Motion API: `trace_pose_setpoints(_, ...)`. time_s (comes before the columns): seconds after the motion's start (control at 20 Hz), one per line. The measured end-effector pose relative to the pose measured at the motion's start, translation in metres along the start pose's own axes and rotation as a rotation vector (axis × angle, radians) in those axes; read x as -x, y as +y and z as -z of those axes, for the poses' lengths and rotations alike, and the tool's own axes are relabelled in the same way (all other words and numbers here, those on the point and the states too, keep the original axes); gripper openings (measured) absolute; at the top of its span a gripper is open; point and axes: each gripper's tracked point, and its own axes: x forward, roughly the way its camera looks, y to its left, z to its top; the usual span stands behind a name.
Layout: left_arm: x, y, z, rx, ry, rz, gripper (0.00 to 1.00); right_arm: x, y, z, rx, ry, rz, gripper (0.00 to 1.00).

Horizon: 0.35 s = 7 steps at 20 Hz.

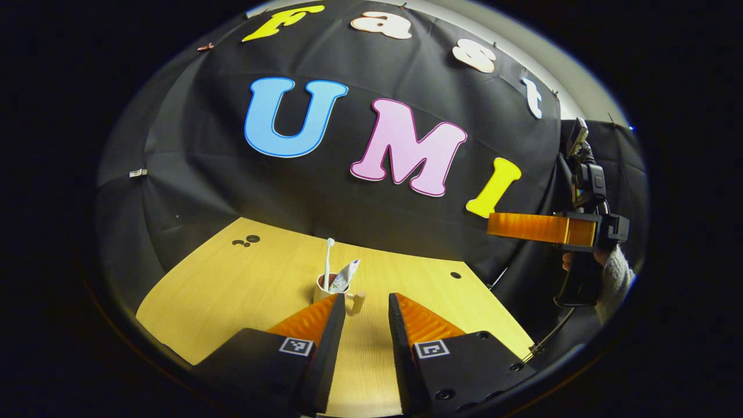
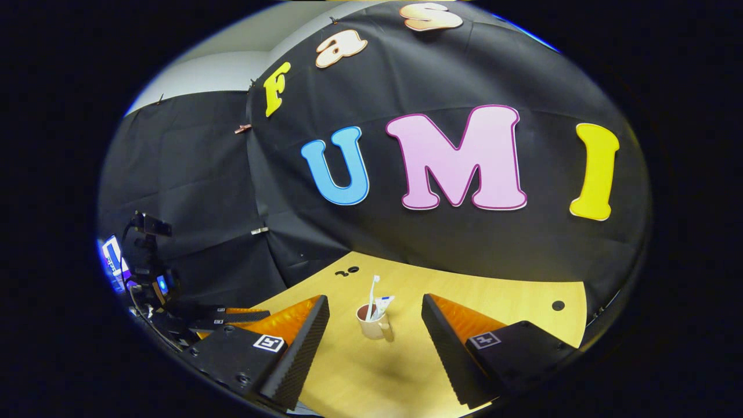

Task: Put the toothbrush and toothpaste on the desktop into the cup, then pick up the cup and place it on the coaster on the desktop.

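A cream cup (image 1: 325, 289) with a handle stands upright on the wooden desktop (image 1: 232, 290). In it stand a white toothbrush (image 1: 328, 258) and a toothpaste tube (image 1: 347, 275). My left gripper (image 1: 365, 298) is open just short of the cup, and its left finger hides the cup's base. The right gripper (image 1: 543, 227) hangs in the air at the far right, held by a hand in a pale sleeve (image 1: 616, 273). In the right gripper view the cup (image 2: 370, 326), toothbrush (image 2: 374, 293) and toothpaste tube (image 2: 383, 304) sit ahead between the fingers of my open right gripper (image 2: 374, 299), which is well apart from them.
Dark marks (image 1: 246, 240) lie at the desktop's far left corner and a small round hole (image 1: 455, 274) at its far right. The black cloth wall closes the back. The left gripper (image 2: 232, 316) shows low at the left of the right gripper view.
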Motion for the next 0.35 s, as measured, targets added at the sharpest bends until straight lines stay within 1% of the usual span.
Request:
trace_pose_setpoints(0.1,0.003,-0.007,-0.007,-0.024,-0.01,0.009,0.49,0.014,0.003,0.003,-0.017,-0.011,0.002,0.98)
trace_pose_setpoints(0.15,0.004,-0.011,-0.011,-0.039,-0.019,0.015,0.61,0.02,0.004,0.004,-0.028,-0.015,-0.002,0.98)
trace_pose_setpoints(0.2,0.005,-0.014,-0.015,-0.051,-0.025,0.021,0.61,0.027,0.006,0.007,-0.041,-0.022,0.0,0.98)
trace_pose_setpoints(0.35,0.007,-0.021,-0.02,-0.065,-0.033,0.031,0.7,0.036,0.005,0.01,-0.04,-0.024,0.016,0.98)
